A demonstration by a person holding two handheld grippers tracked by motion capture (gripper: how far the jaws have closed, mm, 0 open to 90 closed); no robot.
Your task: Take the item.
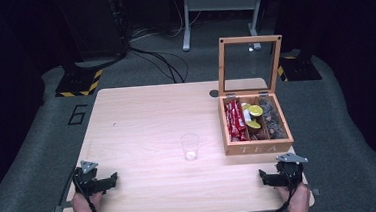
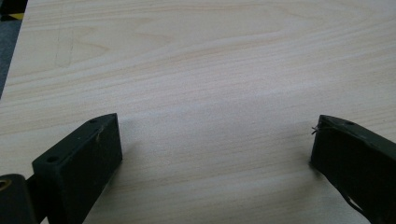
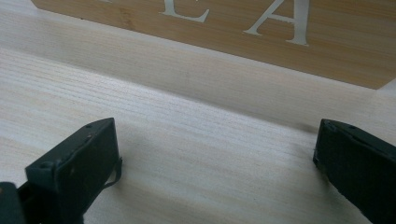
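A wooden tea box marked TEA stands at the table's right with its glass lid raised. Inside lie red sachets, yellow-green packets and dark packets. A clear plastic cup stands upright left of the box. My left gripper rests at the front left corner, open and empty; its own view shows its jaws wide apart over bare wood. My right gripper rests at the front right, open and empty, just before the box's front wall.
The light wooden table has a small dark round hole near its far edge. Beyond the table lie grey floor, black cables, stands with yellow-black striped bases and a white frame's legs.
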